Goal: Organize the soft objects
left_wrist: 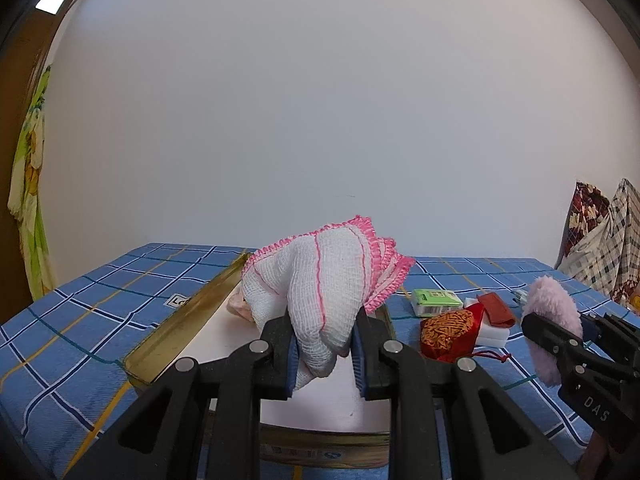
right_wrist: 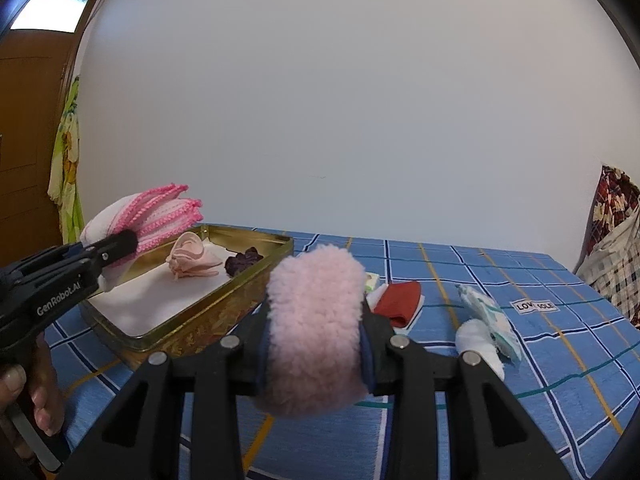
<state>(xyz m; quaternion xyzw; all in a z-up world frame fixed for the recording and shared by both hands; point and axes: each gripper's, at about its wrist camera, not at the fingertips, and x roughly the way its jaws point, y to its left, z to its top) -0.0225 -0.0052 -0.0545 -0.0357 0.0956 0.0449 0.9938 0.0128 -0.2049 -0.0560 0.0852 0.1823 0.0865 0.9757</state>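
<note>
Already a peach cloth bundle lies in the gold rectangular tin. Left gripper clamps a pink-edged white gauze cloth; right gripper clamps a fluffy pink puff. Several soft items remain outside.

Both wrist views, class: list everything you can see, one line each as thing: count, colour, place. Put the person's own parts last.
Gauze cloth: 1, white with pink edging, held above the tin.
Fluffy pad: 1, pale pink, held above the bedspread right of the tin.
Tin: 1, gold, white-lined, on the bedspread.
Peach cloth flower: 1, in the tin.
Dark purple item: 1, in the tin.
Red cloth: 1, right of the tin.
Red-gold pouch: 1, beside the tin.
Green-white packet: 1, behind the pouch.
White-teal cloth: 1, far right.
Bedspread: 1, blue check.
Left gripper: black, shut on the gauze cloth.
Right gripper: black, shut on the fluffy pad.
Hand: 1, on the left gripper's handle.
</note>
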